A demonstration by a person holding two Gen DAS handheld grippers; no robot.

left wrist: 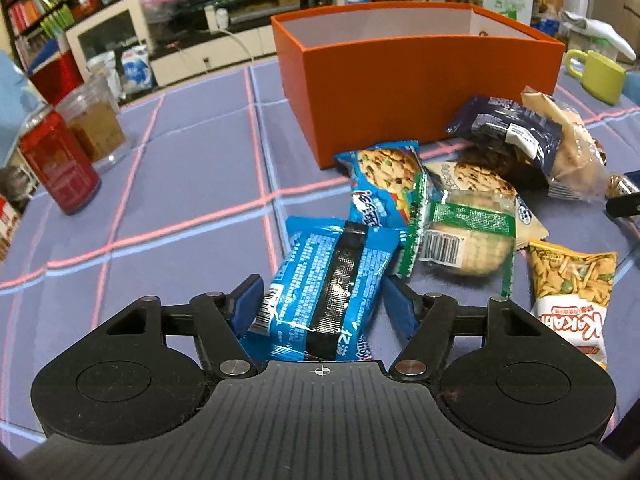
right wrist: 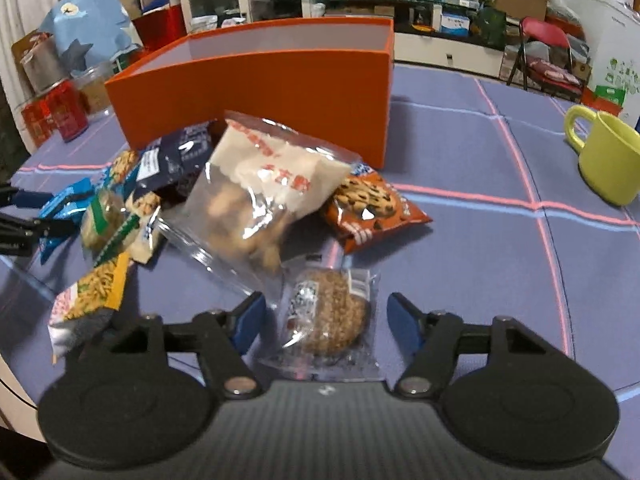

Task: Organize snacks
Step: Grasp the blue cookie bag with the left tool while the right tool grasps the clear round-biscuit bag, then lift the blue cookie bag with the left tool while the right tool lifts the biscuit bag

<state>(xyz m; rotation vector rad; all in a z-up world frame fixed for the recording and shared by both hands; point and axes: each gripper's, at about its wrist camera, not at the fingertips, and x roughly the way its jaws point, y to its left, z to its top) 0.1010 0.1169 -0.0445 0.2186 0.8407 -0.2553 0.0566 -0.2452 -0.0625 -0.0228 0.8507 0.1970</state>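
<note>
Left wrist view: the open orange cardboard box (left wrist: 420, 80) stands on the purple checked tablecloth (left wrist: 180, 184); only its pale inner walls show, and nothing can be seen in it. The snack heap lies in front of it, outside the box. The left gripper (left wrist: 320, 300) has its blue pads on either side of a shiny blue foil cookie packet (left wrist: 324, 288), and they look pressed against its edges, so it seems to be grasping the packet. Just beyond lie another blue cookie packet (left wrist: 380, 184), a clear green-striped cracker packet (left wrist: 464, 236) and a yellow bag of fried sticks (left wrist: 568, 284). A dark navy packet (left wrist: 508, 128) leans near the box wall. A red can (left wrist: 60, 160) and a clear plastic jar (left wrist: 100, 124) stand well apart on the left; a lime green mug (left wrist: 596, 72) stands on the right.

Right wrist view: the right gripper (right wrist: 326, 316) is spread, its pads clear of a round brown cake in clear wrap (right wrist: 332, 312) lying between them. A large clear bag of pale biscuits (right wrist: 256, 200) rests just ahead, between gripper and box, with an orange chocolate-chip cookie bag (right wrist: 372, 208) beside it
</note>
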